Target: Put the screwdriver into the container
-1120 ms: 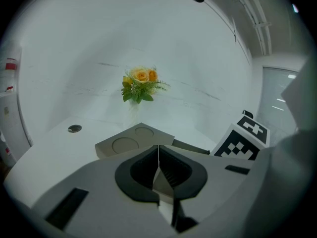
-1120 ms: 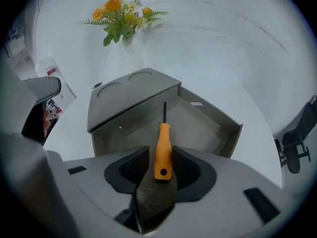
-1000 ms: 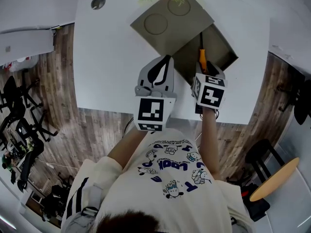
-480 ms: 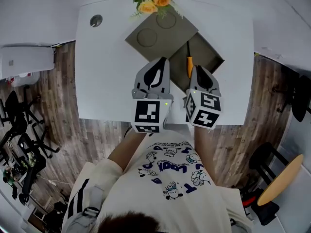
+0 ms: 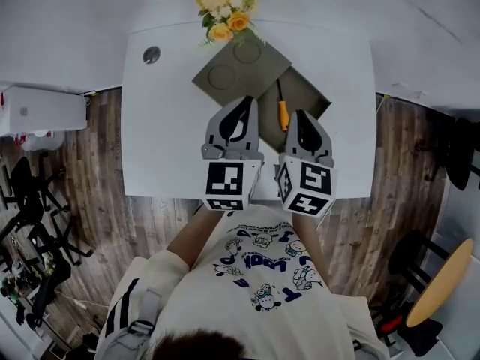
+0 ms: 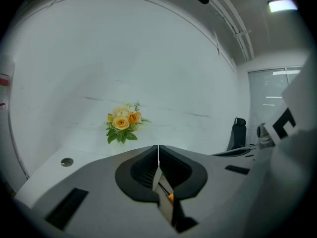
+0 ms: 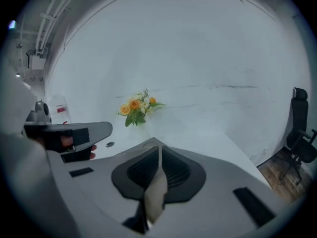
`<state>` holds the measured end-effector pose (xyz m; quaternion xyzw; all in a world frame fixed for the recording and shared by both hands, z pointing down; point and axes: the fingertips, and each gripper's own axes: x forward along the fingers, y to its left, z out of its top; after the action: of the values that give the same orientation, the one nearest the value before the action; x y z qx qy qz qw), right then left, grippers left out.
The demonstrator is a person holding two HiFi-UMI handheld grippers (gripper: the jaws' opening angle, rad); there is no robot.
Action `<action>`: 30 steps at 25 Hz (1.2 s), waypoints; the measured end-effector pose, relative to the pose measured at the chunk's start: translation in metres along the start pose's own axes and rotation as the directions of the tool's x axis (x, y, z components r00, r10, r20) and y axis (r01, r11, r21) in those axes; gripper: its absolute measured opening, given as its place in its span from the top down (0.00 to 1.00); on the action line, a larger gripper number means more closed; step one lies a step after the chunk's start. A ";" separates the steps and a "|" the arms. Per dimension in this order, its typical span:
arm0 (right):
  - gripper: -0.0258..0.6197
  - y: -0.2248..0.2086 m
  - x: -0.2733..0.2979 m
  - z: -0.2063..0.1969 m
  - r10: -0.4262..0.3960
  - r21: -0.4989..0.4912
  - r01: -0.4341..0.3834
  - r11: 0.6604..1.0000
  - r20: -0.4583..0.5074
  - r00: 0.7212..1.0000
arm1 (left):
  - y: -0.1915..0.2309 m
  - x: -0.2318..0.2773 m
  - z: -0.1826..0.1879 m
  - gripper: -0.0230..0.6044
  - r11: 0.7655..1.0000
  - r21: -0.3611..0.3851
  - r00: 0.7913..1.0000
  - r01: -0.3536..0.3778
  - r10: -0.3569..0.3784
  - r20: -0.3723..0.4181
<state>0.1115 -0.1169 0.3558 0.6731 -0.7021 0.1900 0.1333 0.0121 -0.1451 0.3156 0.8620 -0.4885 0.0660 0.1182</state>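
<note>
We find the screwdriver (image 5: 283,115) lying in the container (image 5: 305,95), the left gripper (image 5: 244,100) and right gripper (image 5: 300,114) both closed and empty; we judge placement complete, with only retreat remaining.

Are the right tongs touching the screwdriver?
Apart. The right gripper view shows the right tongs shut with nothing between them; the head view shows the screwdriver lying in the container.
</note>
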 end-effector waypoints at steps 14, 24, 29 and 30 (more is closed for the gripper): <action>0.90 0.001 -0.030 0.032 -0.012 -0.009 0.013 1.000 0.133 0.991 | -0.013 -0.013 0.024 0.93 0.999 0.041 0.998 0.014 -0.016 0.059; 0.91 0.008 -0.033 0.037 -0.004 -0.027 0.008 1.000 0.153 0.988 | -0.013 -0.017 0.025 0.93 0.999 0.037 0.998 0.023 -0.025 0.065; 0.91 0.010 -0.033 0.038 -0.005 -0.032 0.010 0.999 0.153 0.988 | -0.012 -0.017 0.026 0.93 0.999 0.037 0.997 0.025 -0.027 0.066; 0.91 0.009 -0.033 0.038 -0.006 -0.032 0.011 0.999 0.152 0.988 | -0.012 -0.016 0.027 0.93 0.999 0.037 0.997 0.025 -0.028 0.066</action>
<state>0.1066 -0.1046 0.3066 0.6864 -0.7104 0.1262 0.0910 0.0139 -0.1328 0.2845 0.8721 -0.4794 0.0446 0.0871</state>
